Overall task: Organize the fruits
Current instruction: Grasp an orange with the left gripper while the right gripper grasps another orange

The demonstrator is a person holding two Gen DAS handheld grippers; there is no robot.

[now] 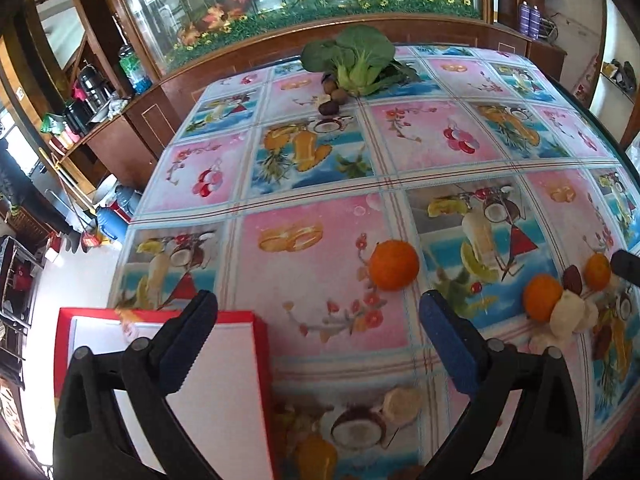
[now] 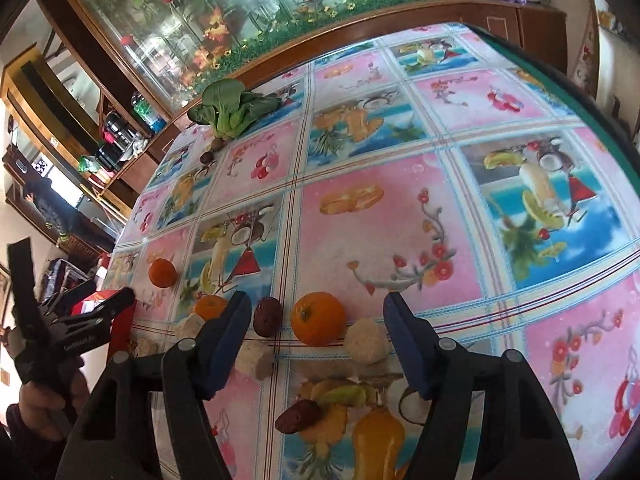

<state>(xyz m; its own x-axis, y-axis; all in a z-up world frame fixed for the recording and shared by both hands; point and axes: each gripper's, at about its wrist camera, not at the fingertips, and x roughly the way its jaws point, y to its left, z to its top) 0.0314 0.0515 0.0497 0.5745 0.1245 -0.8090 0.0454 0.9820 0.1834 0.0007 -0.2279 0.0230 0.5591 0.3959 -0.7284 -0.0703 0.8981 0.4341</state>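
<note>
- Orange fruit sits loose on your tabletop [image 1: 312,184]: one orange [image 1: 394,265] lies just ahead of your left tool [image 1: 318,312], which is spread wide and carries nothing.
- Your right tool [image 2: 316,316] is also wide and bare, with another orange [image 2: 318,319] and a dark date [image 2: 265,316] between its fingers.
- The red box [image 1: 262,334] lies under your left tool's left finger.
- A leafy green [image 1: 352,58] rests at the far edge.

Red box [image 1: 262,344]: near end cut off by frame edge, partly behind gripper finger. Small brown items [image 1: 334,94] beside bok choy [image 1: 352,58]: too small to identify.
</note>
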